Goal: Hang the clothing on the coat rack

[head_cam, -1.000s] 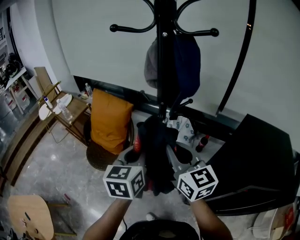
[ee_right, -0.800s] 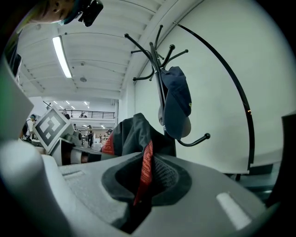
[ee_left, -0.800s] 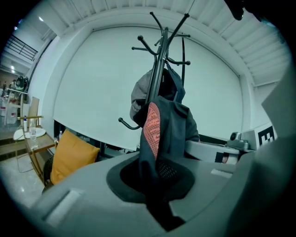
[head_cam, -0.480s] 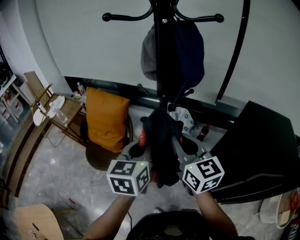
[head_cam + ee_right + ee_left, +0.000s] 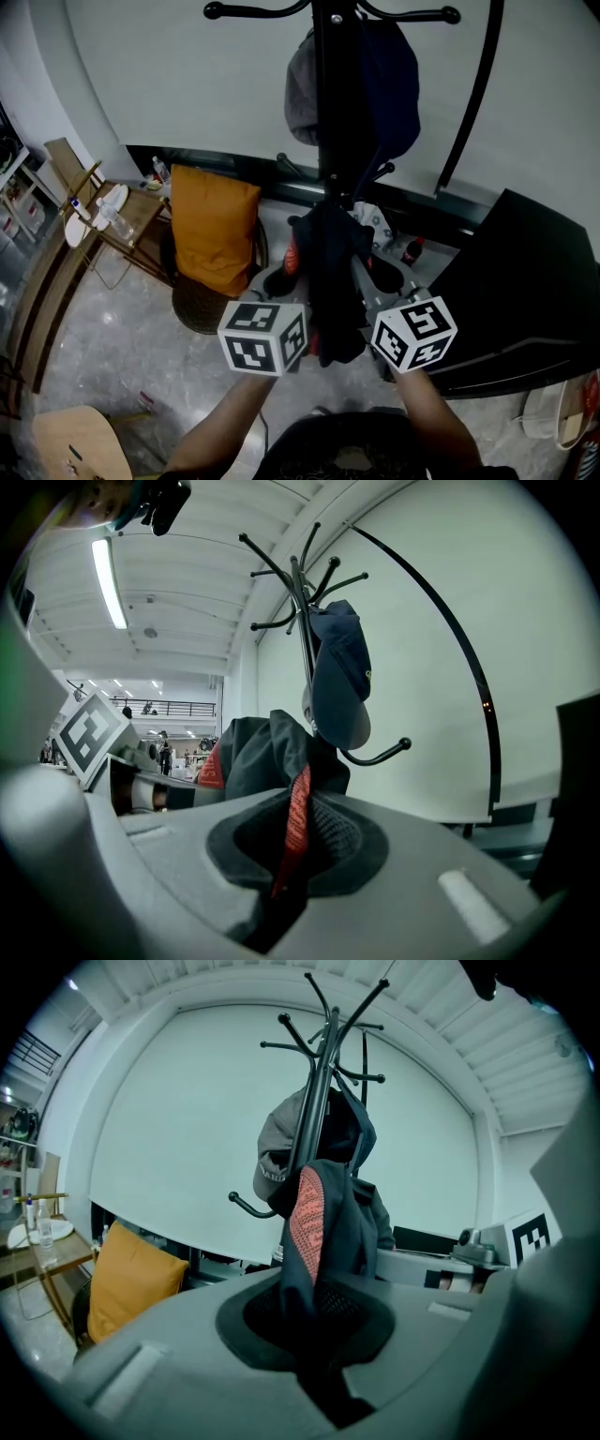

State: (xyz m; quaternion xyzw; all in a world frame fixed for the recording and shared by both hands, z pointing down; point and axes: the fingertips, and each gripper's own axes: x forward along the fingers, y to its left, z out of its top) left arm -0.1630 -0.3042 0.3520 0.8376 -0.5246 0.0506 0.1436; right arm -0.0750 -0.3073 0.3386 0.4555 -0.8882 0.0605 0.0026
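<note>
Fingers of my left gripper [image 5: 314, 1309] and right gripper [image 5: 292, 847] pinch the dark clothing [image 5: 334, 281] at frame centre, before the coat rack [image 5: 334, 103]. Grey marbled floor [image 5: 103, 347] fills lower left, an orange cushion [image 5: 211, 230] by the white wall [image 5: 187, 84].

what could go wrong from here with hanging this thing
The garment is bunched between the left gripper and right gripper, so no loop or collar is open to catch a hook; it may slide off. The right one pinches mostly a thin red strip, which could slip. Lifting higher might knock off the caps on the rack.
</note>
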